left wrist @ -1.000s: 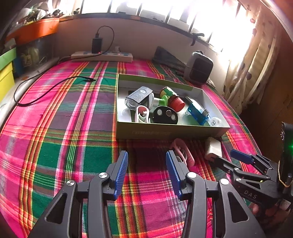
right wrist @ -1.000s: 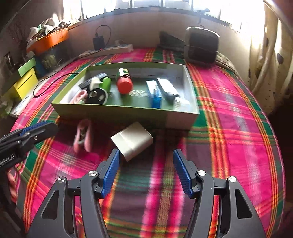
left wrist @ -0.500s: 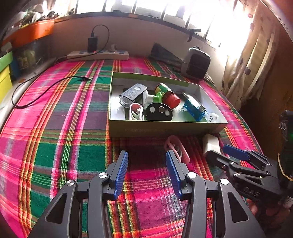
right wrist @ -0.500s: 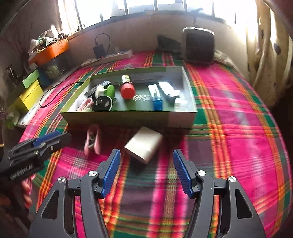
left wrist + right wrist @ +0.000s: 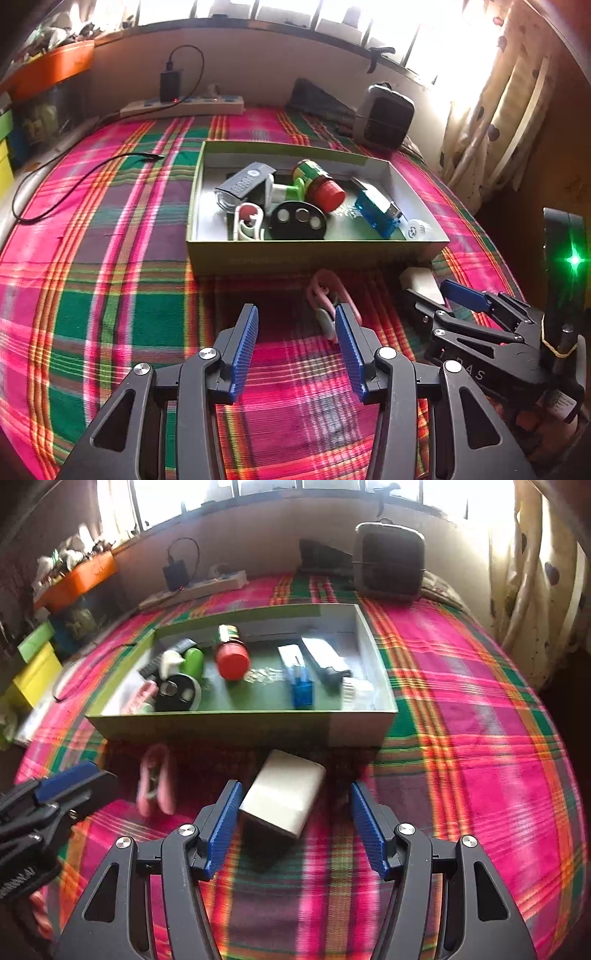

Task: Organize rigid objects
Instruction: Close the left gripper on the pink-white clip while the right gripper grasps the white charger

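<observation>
A green cardboard box (image 5: pixel 280 254) (image 5: pixel 221 723) on the plaid cloth holds several small objects, among them a red-capped jar (image 5: pixel 321 184) (image 5: pixel 231 653) and a blue item (image 5: pixel 376 212) (image 5: pixel 301 686). A pink clip (image 5: pixel 328 295) (image 5: pixel 157 779) and a white block (image 5: pixel 284 794) (image 5: pixel 421 282) lie in front of the box. My left gripper (image 5: pixel 295 347) is open and empty, its right finger beside the pink clip. My right gripper (image 5: pixel 293 823) is open, with the white block partly between its fingers.
A plaid cloth (image 5: pixel 110 258) covers the surface. A power strip with a charger (image 5: pixel 184 105) and a black cable (image 5: pixel 74 177) lie at the back left. A dark speaker-like box (image 5: pixel 386 116) (image 5: pixel 388 565) stands behind the green box. Coloured bins (image 5: pixel 37 664) stand at the left.
Both grippers have moved forward. The white block now reaches between the right fingers, and the pink clip lies closer to the left gripper's right finger.
</observation>
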`<state>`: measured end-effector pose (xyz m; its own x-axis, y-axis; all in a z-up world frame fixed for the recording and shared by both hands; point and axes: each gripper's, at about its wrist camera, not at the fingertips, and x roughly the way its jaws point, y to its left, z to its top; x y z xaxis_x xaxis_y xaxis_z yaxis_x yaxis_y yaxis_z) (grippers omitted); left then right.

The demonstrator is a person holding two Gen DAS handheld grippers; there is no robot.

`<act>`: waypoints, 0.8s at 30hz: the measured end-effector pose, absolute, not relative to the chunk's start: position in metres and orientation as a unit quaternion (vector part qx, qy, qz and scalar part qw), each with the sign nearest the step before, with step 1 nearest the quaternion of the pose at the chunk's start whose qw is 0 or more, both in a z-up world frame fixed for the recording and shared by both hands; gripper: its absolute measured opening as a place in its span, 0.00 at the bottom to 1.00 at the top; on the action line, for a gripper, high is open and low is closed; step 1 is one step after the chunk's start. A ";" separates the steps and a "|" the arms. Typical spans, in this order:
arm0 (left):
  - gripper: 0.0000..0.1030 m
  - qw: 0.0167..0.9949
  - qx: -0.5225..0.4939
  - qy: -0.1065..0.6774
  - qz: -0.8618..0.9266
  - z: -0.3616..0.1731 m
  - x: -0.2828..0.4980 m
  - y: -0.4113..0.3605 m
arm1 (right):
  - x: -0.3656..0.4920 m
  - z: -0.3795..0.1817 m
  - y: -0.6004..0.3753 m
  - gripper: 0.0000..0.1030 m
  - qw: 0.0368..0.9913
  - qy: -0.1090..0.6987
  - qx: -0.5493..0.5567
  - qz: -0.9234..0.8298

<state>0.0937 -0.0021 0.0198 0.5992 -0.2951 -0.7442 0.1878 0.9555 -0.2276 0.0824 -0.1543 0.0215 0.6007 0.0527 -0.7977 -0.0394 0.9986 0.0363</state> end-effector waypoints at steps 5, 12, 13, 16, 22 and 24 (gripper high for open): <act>0.47 0.890 -0.061 0.432 -0.134 0.019 0.096 -0.009 | 0.081 0.021 -0.168 0.59 0.894 0.448 0.011 0.010; 0.47 0.888 -0.047 0.438 -0.130 0.017 0.099 -0.020 | 0.078 0.020 -0.180 0.56 0.896 0.444 0.008 0.011; 0.47 0.888 -0.045 0.439 -0.129 0.016 0.100 -0.021 | 0.077 0.020 -0.183 0.52 0.897 0.443 0.011 0.010; 0.47 0.887 -0.035 0.443 -0.127 0.013 0.102 -0.027 | 0.075 0.021 -0.191 0.36 0.898 0.440 0.017 0.000; 0.47 0.888 -0.023 0.443 -0.120 0.013 0.104 -0.036 | 0.073 0.023 -0.205 0.34 0.899 0.436 0.032 0.004; 0.47 0.890 -0.014 0.441 -0.117 0.013 0.105 -0.039 | 0.071 0.023 -0.211 0.34 0.900 0.435 0.035 0.003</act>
<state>0.1045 -0.0392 0.0130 0.5829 -0.2206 -0.7821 0.1952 0.9723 -0.1287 0.0713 -0.2107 0.0231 0.6209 0.0356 -0.7831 0.0251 0.9976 0.0652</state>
